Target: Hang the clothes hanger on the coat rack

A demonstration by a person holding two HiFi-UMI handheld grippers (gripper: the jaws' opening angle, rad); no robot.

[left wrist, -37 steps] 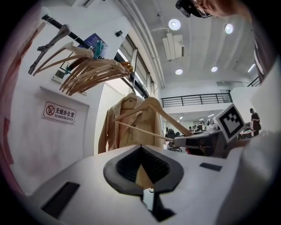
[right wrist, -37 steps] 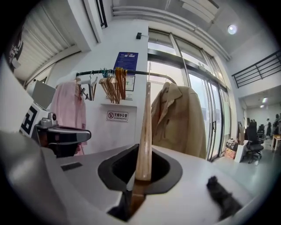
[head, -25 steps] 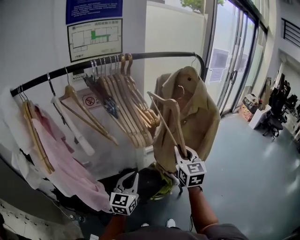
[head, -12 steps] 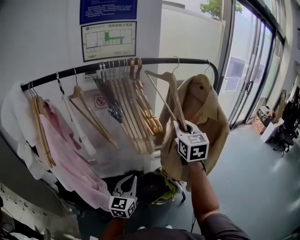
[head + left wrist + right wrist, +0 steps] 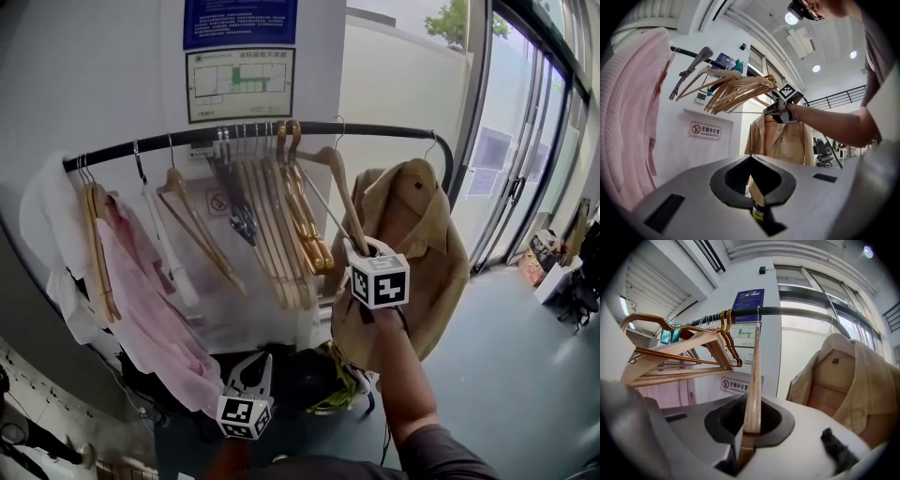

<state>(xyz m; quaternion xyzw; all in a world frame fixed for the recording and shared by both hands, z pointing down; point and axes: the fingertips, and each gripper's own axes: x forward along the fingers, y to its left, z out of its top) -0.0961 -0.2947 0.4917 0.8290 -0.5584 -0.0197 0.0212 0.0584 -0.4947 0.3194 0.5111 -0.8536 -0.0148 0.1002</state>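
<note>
A black rail [image 5: 384, 125] runs across the wall. My right gripper [image 5: 359, 249] is shut on the lower end of a wooden hanger [image 5: 340, 197] and holds it up slanted. The hanger's metal hook [image 5: 339, 123] is at the rail, between a bunch of wooden hangers [image 5: 281, 216] and a beige jacket [image 5: 422, 234]. In the right gripper view the hanger [image 5: 753, 376] rises from between the jaws of the right gripper [image 5: 748, 427] to the rail [image 5: 797, 311]. Low down, my left gripper [image 5: 262, 360] hangs shut with nothing in it; it [image 5: 751, 161] points at the jacket [image 5: 780, 140].
Pink and white garments [image 5: 141, 300] hang at the rail's left end, with single hangers [image 5: 192, 230] beside them. A notice [image 5: 239, 82] is on the wall above. Dark and green items [image 5: 314, 375] lie on the floor under the rail. Glass doors [image 5: 511, 169] stand at the right.
My right gripper has carried the hanger up and toward the rail, so its hook now reaches the bar. The left gripper has stayed low.
</note>
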